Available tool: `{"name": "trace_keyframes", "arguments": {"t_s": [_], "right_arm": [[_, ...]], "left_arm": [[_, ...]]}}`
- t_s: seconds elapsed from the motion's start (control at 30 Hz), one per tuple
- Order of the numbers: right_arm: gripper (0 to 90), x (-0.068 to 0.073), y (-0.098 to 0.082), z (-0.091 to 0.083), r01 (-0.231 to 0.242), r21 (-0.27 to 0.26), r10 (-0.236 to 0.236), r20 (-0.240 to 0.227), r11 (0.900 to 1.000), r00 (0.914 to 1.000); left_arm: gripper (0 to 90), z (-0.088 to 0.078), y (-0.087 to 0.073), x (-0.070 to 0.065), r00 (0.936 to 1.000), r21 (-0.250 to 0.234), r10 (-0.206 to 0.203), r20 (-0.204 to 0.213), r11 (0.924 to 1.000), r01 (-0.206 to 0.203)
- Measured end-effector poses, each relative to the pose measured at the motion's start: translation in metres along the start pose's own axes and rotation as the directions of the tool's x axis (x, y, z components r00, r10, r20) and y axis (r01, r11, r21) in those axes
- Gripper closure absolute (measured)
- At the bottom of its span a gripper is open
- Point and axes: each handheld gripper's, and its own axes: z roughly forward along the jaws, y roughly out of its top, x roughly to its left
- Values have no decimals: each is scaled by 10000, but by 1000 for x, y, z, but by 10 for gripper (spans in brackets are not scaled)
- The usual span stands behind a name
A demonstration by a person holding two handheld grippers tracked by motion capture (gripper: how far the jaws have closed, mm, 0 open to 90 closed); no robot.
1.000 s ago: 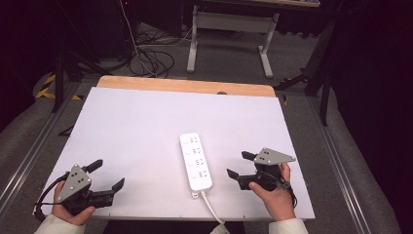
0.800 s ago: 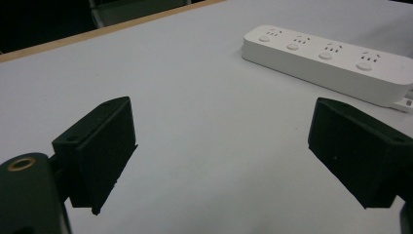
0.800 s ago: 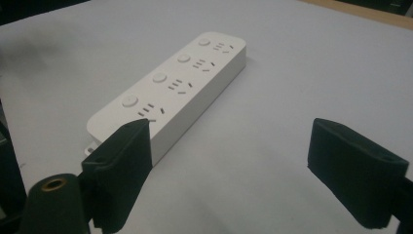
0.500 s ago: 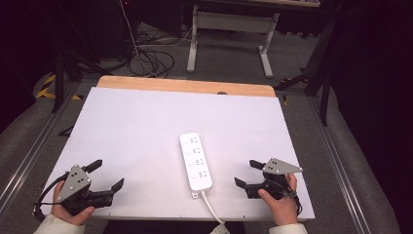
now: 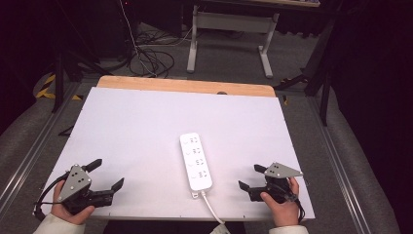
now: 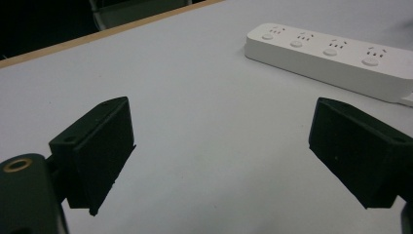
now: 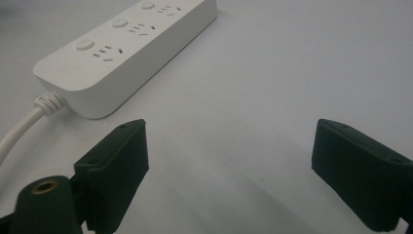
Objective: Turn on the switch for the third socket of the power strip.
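Both grippers idle at the near edge of the table, nothing held. Left gripper sits at the near-left corner, jaws spread wide, empty. Right gripper sits near-right, jaws also spread wide, empty.

Power strip lies flat, centre-near, long axis running away from the person, four sockets up. Its cord exits the near end and drops off the table edge. In the right gripper view the strip is just ahead-left of the jaws, cord end nearest. In the left gripper view it is farther off, ahead-right.

Likely next: right gripper goes for the strip, being the closer one.

Risks as I see them:
- Strip is smooth plastic, wide and low. Grabbing across the width needs the jaws near full spread; off-centre and one jaw rides over the top edge, strip skids on the smooth white surface.
- Pinching the near end only: strip pivots and swings, the hanging cord tugs it back.
- Cord over the edge acts as a tether. Lift or drag away from the person and it may snag at the table lip.
- Jaw pads landing on a switch button could toggle it.
- Coming in low risks shoving the strip before the jaws straddle it.
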Motion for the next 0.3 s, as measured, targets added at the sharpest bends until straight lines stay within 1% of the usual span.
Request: {"name": "trace_keyframes", "arguments": {"t_s": [0.03, 0.2, 0.3], "right_arm": [[143, 0, 0, 0, -41, 3, 41, 5, 10000, 10000], [145, -1, 0, -1, -136, -20, 136, 97, 9999, 9999], [149, -1, 0, -1, -118, -70, 119, 195, 9999, 9997]], "left_arm": [[98, 0, 0, 0, 9999, -2, -99, 33, 10000, 99], [94, 0, 0, 1, 9999, 22, -131, 45, 9999, 131], [88, 1, 0, 1, 9994, 67, -352, 43, 9994, 352]]}}
